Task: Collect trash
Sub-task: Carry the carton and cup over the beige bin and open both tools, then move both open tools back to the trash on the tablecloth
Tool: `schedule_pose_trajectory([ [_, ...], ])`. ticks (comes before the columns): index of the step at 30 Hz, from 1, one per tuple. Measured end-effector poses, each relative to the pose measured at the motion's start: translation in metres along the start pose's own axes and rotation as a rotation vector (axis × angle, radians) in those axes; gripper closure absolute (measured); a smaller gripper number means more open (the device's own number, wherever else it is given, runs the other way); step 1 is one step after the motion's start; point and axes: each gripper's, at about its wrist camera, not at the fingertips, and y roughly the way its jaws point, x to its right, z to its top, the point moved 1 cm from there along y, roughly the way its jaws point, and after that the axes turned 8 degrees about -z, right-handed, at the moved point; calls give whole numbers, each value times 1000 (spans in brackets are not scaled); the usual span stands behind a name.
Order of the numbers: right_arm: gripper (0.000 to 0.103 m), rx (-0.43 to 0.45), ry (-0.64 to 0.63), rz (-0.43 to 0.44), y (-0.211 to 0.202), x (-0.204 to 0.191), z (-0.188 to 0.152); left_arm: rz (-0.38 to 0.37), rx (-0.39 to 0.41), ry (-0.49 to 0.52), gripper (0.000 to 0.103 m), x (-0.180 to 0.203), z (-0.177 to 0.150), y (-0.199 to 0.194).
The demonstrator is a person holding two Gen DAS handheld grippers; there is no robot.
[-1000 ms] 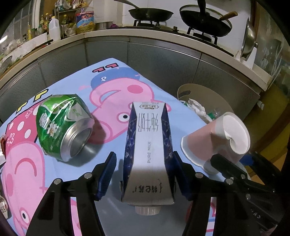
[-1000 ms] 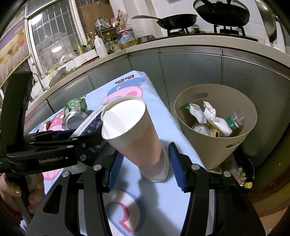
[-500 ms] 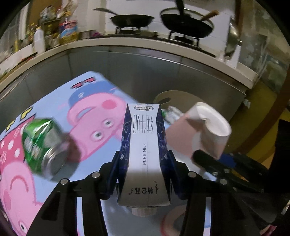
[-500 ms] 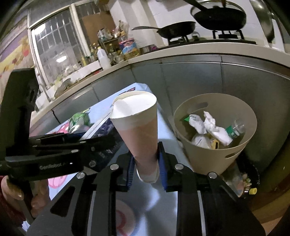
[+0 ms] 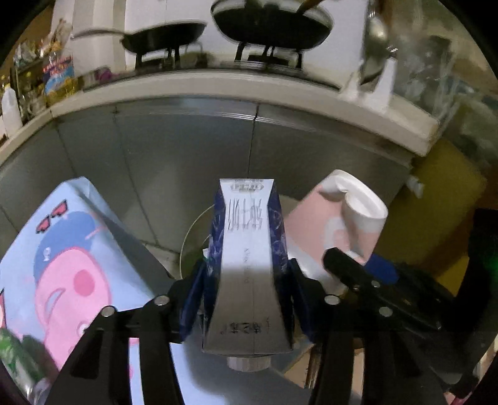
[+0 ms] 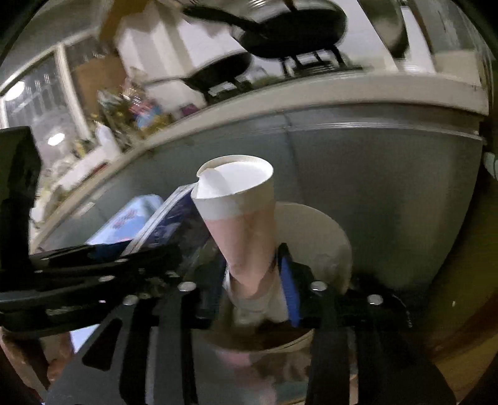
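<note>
My left gripper (image 5: 246, 299) is shut on a blue and white milk carton (image 5: 247, 264), held in the air past the table edge, over the beige trash bin (image 5: 194, 236). My right gripper (image 6: 253, 280) is shut on the base of a crushed pink and white paper cup (image 6: 239, 218), held above the bin (image 6: 323, 236). The cup (image 5: 336, 218) shows to the right of the carton in the left wrist view. The carton (image 6: 169, 218) and the left gripper (image 6: 93, 268) show at the left in the right wrist view. A green can (image 5: 15, 364) lies on the table at the lower left.
The table with the pink cartoon pig cloth (image 5: 62, 264) lies to the left. A grey steel cabinet front (image 5: 218, 140) stands behind the bin, with a counter, a stove and dark pans (image 5: 274, 28) above it.
Both grippers have lifted their items off the table and moved right, from over the cloth to over the bin. The can has slid to the lower left edge of the left wrist view.
</note>
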Motion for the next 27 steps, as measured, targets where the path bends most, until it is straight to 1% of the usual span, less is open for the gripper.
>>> schedule_pose_trajectory([
  [1,53,-18,19,-23,10,9,1,13,-11,-21,32,-6,2,7],
  [2,52,-24,35,-36,13,14,0,17,-10,-37,34,-11,1,8],
  [4,52,-16,57,-32,12,23,-4,0,6,-82,34,-22,-4,2],
  [6,52,-9,54,-38,9,25,-11,4,32,-93,34,-28,-12,-9],
  [10,52,-33,67,-36,5,26,-26,11,61,-106,35,-33,-32,-32],
  [13,52,30,109,-48,-19,31,-28,8,66,-118,35,-32,-48,-45],
  [16,52,31,111,-24,-36,25,-34,2,62,-134,35,-31,-68,-58],
  [20,52,-5,108,26,-51,8,-52,21,50,-128,35,-25,-92,-69],
  [23,52,-46,120,71,-59,-5,-67,40,40,-107,35,-21,-104,-77],
  [27,52,-76,101,100,-71,-25,-83,60,49,-93,35,-19,-115,-92],
])
